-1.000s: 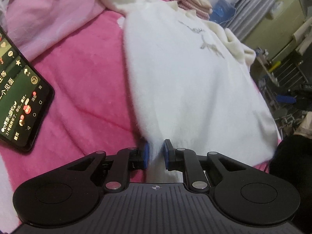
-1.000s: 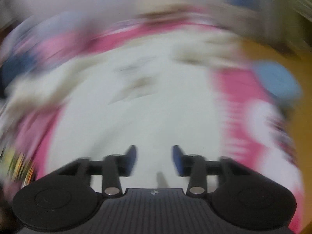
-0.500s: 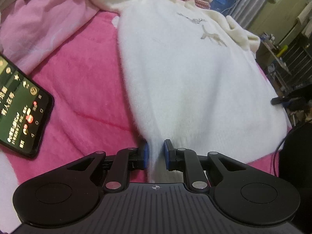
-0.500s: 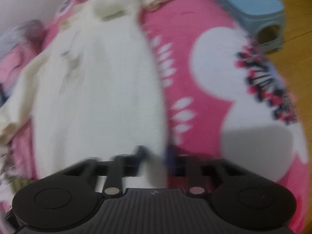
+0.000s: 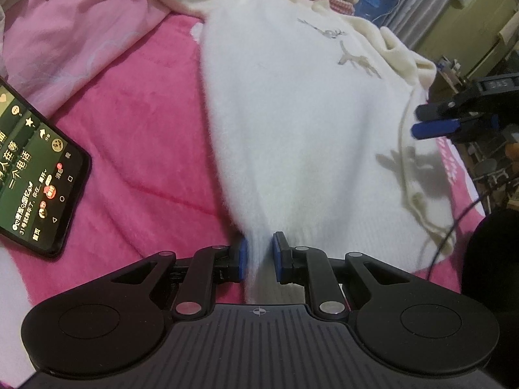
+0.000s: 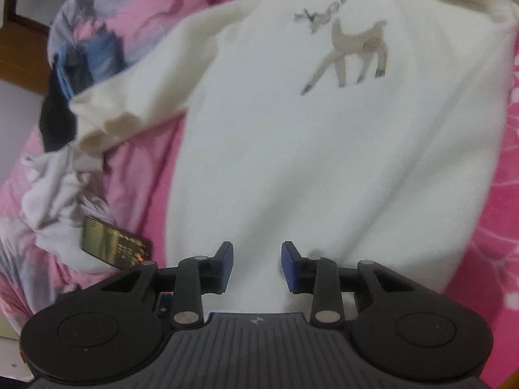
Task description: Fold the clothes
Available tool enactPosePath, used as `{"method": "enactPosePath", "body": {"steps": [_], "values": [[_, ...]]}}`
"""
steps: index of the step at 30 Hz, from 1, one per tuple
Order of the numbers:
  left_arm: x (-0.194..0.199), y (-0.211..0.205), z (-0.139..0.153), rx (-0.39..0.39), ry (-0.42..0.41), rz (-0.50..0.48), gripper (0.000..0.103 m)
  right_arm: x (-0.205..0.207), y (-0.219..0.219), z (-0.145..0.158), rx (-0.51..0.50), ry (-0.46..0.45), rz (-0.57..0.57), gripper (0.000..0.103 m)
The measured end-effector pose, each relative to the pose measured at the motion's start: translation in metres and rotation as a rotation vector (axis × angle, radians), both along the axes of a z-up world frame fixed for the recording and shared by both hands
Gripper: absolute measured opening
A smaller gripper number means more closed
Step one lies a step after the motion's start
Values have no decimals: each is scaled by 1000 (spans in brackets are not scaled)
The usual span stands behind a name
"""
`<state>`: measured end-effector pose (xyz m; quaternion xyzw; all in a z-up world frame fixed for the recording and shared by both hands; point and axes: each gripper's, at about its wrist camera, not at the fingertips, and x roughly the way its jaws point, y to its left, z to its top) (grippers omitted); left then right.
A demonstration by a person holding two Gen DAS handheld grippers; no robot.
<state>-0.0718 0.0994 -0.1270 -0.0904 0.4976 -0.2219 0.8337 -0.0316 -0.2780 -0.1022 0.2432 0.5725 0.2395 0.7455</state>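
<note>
In the left wrist view, the left gripper (image 5: pixel 259 256) has its fingers clenched on the hem of the white deer sweater (image 5: pixel 292 113), spread on the pink blanket (image 5: pixel 139 129) beside a lit phone (image 5: pixel 29 175). In the right wrist view, the right gripper (image 6: pixel 257 267) hovers over the sweater's lower part, its fingers just opening, apart and grasping nothing.

My bed (image 5: pixel 136 149) wears a bright pink blanket. Beyond it I see a pale green cabinet (image 5: pixel 454 29) and grey curtains (image 5: pixel 418 3).

The sweater (image 5: pixel 292 123) lies on the blanket (image 5: pixel 146 149); the phone (image 5: pixel 32 175) lies apparently left of it.
</note>
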Motion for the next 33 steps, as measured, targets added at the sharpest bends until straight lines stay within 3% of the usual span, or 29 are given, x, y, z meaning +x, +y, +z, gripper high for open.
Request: {"method": "enactPosePath", "body": {"steps": [3, 6, 10, 18, 21, 23, 27, 33], "values": [[1, 1, -2, -11, 7, -2, 16, -4, -27, 5, -46, 3, -88, 36], [1, 3, -3, -20, 9, -6, 16, -14, -39, -2, -116, 47, -103, 36], [0, 5, -3, -30, 5, -1, 16, -25, -27, -19, -160, 127, -66, 36], [-1, 8, -3, -45, -3, 1, 16, -8, 10, -27, -249, 120, -112, 50], [-2, 9, -4, -55, -9, 0, 16, -8, 20, -31, -305, 113, -109, 50], [-3, 11, -5, -64, -14, 0, 15, -11, 21, -31, -322, 94, -123, 43], [-6, 12, -6, -74, -32, -3, 15, -20, 14, -32, -344, 66, -144, 10], [-7, 14, -6, -86, -38, 1, 14, -32, 4, -18, -326, 56, -183, 8]]}}
